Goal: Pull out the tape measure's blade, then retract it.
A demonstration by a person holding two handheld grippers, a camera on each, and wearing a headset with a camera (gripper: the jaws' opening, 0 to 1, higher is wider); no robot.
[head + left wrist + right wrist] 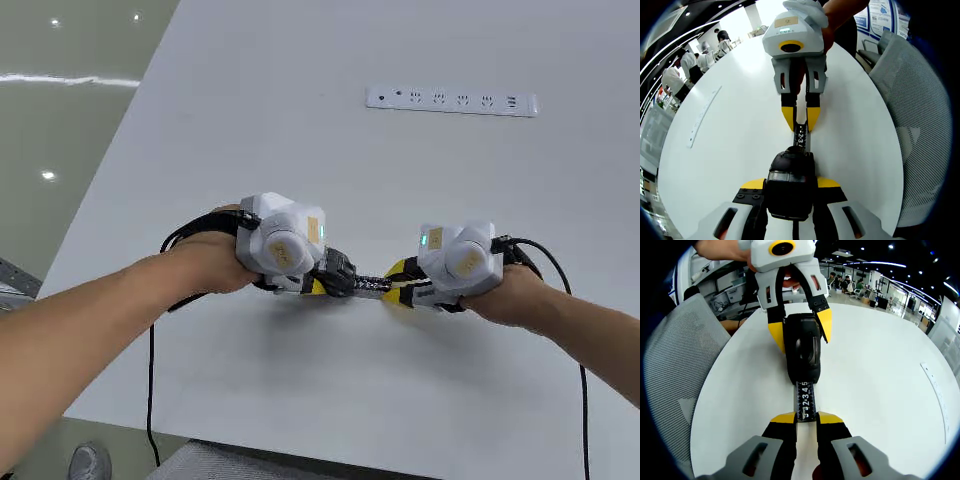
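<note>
Currently the work surface is a plain white tabletop (pixel 300 120) in an open-plan office with ceiling lights. Several people (pixel 682 67) are seen far beyond the table, too blurred to describe.

Count:
- one black tape measure case (pixel 802 352)
- one dark blade with pale numerals (pixel 801 136)
- two grippers with yellow-tipped jaws
- one long white power strip (pixel 451 100)
- one grey mesh chair (pixel 920 125)
- two black cables (pixel 151 345)

The case is clamped at its sides by the left gripper (pixel 790 184). Whether the case is resting on the tabletop or held just above it cannot be told. A short length of blade is drawn out of the case. Its free end is pinched by the right gripper (pixel 806 418), just beside the case.

The power strip is lying flat, well apart from the case, towards the far edge. The chair is standing off the table edge, to the side of the case. The case's flanks are hidden by the left jaws.
</note>
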